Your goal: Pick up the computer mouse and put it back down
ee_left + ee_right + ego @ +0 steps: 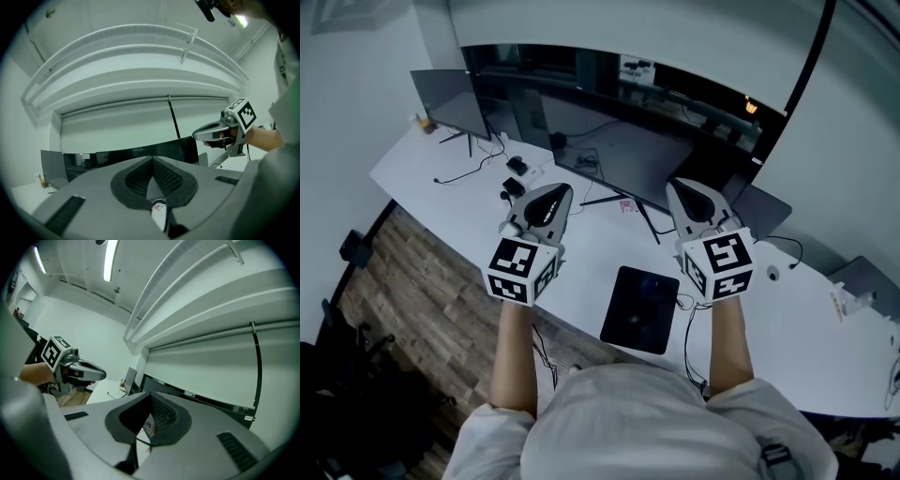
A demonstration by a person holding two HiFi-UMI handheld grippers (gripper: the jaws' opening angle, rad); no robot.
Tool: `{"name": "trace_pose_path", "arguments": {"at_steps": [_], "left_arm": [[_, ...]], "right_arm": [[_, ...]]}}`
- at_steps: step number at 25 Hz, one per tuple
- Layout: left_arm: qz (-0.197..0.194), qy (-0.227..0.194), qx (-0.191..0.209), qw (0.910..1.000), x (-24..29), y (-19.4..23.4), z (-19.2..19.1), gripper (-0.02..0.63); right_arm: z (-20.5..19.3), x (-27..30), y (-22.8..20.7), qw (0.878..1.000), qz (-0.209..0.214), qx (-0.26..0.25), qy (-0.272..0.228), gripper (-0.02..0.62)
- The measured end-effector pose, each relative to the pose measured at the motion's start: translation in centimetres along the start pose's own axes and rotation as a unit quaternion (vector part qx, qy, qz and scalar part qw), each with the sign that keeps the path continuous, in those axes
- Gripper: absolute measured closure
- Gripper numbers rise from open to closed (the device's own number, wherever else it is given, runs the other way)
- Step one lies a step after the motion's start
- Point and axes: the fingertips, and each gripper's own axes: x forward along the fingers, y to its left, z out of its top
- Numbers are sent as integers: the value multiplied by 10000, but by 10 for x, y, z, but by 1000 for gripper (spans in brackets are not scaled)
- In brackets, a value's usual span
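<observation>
Both grippers are held up level above the white desk (pixel 581 258), with nothing between their jaws. In the head view my left gripper (pixel 565 190) and my right gripper (pixel 673 184) point toward the monitors, and each one's jaws are shut. A black mouse pad (pixel 623 323) lies on the desk between and below them. A dark mouse (pixel 645 292) on it is hard to make out. The left gripper view shows my left gripper (pixel 153 161) closed to a point and my right gripper (pixel 197 136) beside it. In the right gripper view my right gripper (pixel 151 397) looks the same.
A large dark monitor (pixel 609 150) on thin legs stands at the desk's back, with a smaller one (pixel 450 103) to the left. Cables and small adapters (pixel 517 173) lie near them. A small white round object (pixel 772 274) sits at the right. Wood floor (pixel 403 291) borders the desk's left edge.
</observation>
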Motion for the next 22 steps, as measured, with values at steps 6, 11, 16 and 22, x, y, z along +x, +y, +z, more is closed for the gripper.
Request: {"name": "trace_pose_path", "arguments": {"at_steps": [6,11,16,22], "left_arm": [[13,40,158,9999,-1,-1,2,586],[69,64,188,9998,-5,3,0,586],[108,68,168,9998,-10,9,-1,586],[97,113,157,9998,-14,6,-3,586]], "right_arm": [[3,1,5,10000,-15,20,3,583],[4,3,9,10000,-4,-11,10,583],[4,5,15,10000,4,-21,32,583],[1,3,20,10000,16,14,54,583]]}}
